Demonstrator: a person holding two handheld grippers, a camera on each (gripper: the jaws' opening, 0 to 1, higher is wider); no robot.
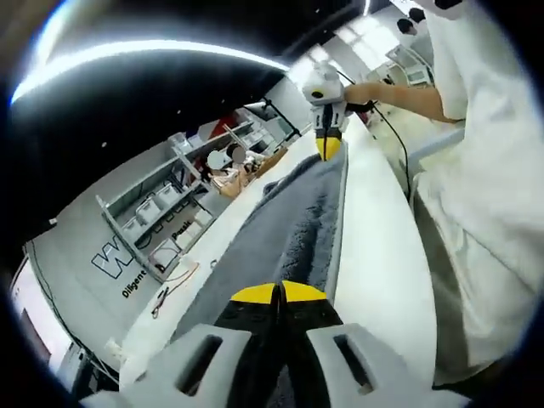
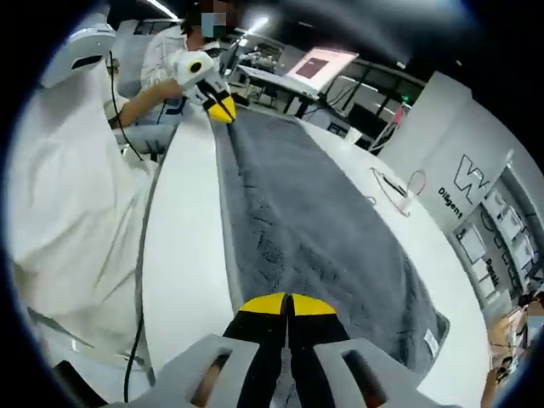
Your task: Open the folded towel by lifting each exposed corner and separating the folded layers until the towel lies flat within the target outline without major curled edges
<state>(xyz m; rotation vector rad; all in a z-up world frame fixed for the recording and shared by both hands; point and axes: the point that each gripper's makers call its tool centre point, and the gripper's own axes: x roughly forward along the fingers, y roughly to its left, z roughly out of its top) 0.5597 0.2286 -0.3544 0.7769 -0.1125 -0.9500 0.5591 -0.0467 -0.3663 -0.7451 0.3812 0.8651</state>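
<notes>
A gray towel [image 2: 323, 229] lies stretched out long on a white table [image 2: 183, 255]. In the right gripper view, the right gripper [image 2: 287, 304] is at the bottom, and its yellow tips are pressed together on the near edge of the towel. Far down the towel, the left gripper [image 2: 219, 107] pinches the other end of the same edge, and a person's hand holds it. A small white tag [image 2: 430, 342] sits at one corner of the towel. A thin cable [image 2: 399, 189] lies on the table beside the towel.

In the left gripper view, the left gripper [image 1: 278, 293] is at the bottom with its yellow tips closed on the towel [image 1: 293, 225]. The right gripper [image 1: 327, 144] is at the far end, closed on the cloth too. The table [image 1: 378, 255] runs along one side of the towel. A person in white clothes [image 1: 493, 187] stands next to the table. Gray shelves [image 1: 166, 208] with bins stand behind
</notes>
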